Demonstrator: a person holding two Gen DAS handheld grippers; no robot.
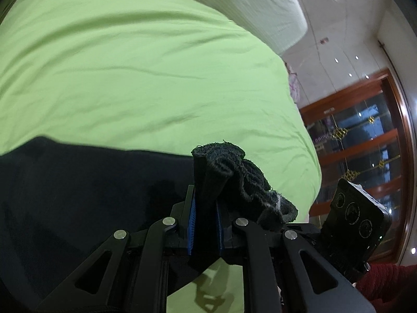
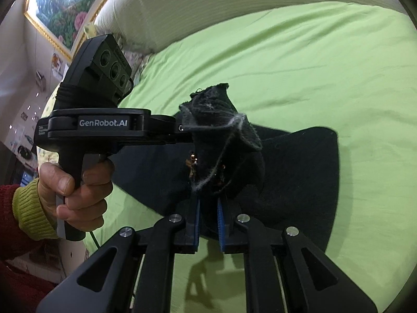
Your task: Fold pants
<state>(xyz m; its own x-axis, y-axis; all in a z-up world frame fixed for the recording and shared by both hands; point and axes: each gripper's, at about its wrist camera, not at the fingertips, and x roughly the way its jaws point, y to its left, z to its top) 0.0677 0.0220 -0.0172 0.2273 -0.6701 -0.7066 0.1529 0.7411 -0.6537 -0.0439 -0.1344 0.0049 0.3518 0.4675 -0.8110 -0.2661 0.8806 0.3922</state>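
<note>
My left tool [image 1: 204, 224] was clamped on a bunched fold of the black pants [image 1: 78, 195], the cloth squeezed between its blue pads [image 1: 191, 224] and rising out of them in a frayed, ruffled edge. My right tool [image 2: 208, 224] had the same kind of hold: its blue pads [image 2: 222, 227] were closed to a narrow gap filled with pants [image 2: 299, 172] fabric, and the gathered hem stood up above them, with loose whitish threads along the seam. Both bunches were lifted clear of the bed [image 1: 130, 65], while the rest of the garment lay spread flat on the green sheet, a broad dark panel reaching toward the bed's right side in the right wrist view and running off to the left in the left wrist view.

The two tools were just beside each other near the bed's near edge. In the right wrist view my left hand [image 2: 75, 190] gripped the handle of the left tool [image 2: 186, 130], whose tip met the raised cloth. In the left wrist view the camera block of the right tool showed at the right, but its fingers were out of sight there.

A white pillow [image 1: 260, 7] lay along the head of the bed. A gold-framed flower picture [image 2: 60, 7] hung on the wall, and a wooden glass-front cabinet [image 1: 365, 143] stood beyond the bed's edge.
</note>
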